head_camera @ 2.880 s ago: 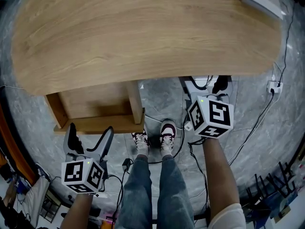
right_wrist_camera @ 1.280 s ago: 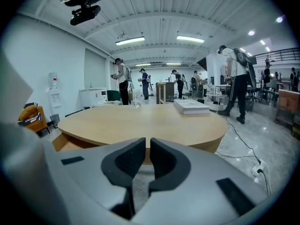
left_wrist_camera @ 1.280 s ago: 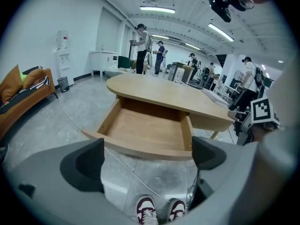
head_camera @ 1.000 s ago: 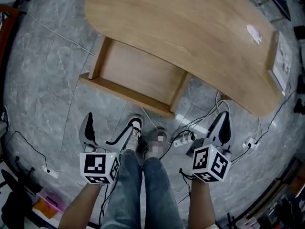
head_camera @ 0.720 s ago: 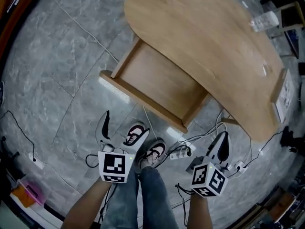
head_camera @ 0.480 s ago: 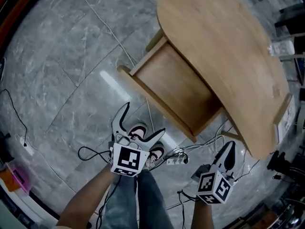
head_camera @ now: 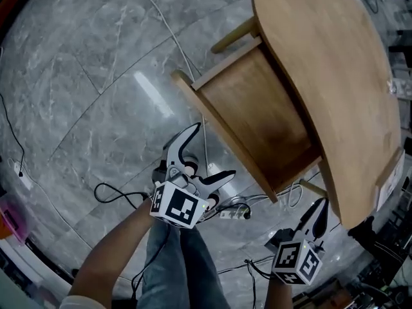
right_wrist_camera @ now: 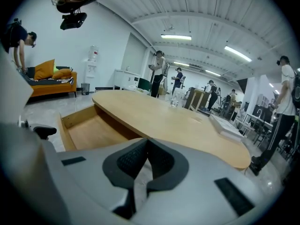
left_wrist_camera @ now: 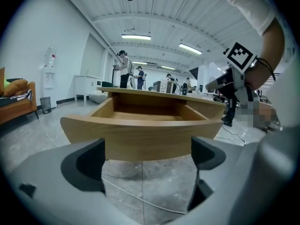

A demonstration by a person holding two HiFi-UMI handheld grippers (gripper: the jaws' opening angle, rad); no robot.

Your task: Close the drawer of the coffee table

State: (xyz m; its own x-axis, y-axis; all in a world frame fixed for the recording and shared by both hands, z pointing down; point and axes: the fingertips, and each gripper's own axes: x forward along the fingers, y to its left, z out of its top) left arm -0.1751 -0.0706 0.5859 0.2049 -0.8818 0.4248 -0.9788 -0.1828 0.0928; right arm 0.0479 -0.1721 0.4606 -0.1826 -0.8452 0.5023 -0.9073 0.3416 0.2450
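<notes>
Open drawer (head_camera: 257, 118) sticks well out from under the table (head_camera: 335, 69), at the long edge facing the person. Its curved front panel faces the left gripper (head_camera: 211, 152), which is released: 2 jaws wide apart, aimed at the panel's middle, close to it but not touching, with only floor (head_camera: 84, 76) between them. Lower down, the right gripper (head_camera: 320, 206) is clenched, its jaws pressed together on nothing. It is by the table's near end, well apart from the drawer. A power strip (head_camera: 233, 212) and cables (head_camera: 109, 192) lie on the floor just beside the drawer's front corner.
</notes>
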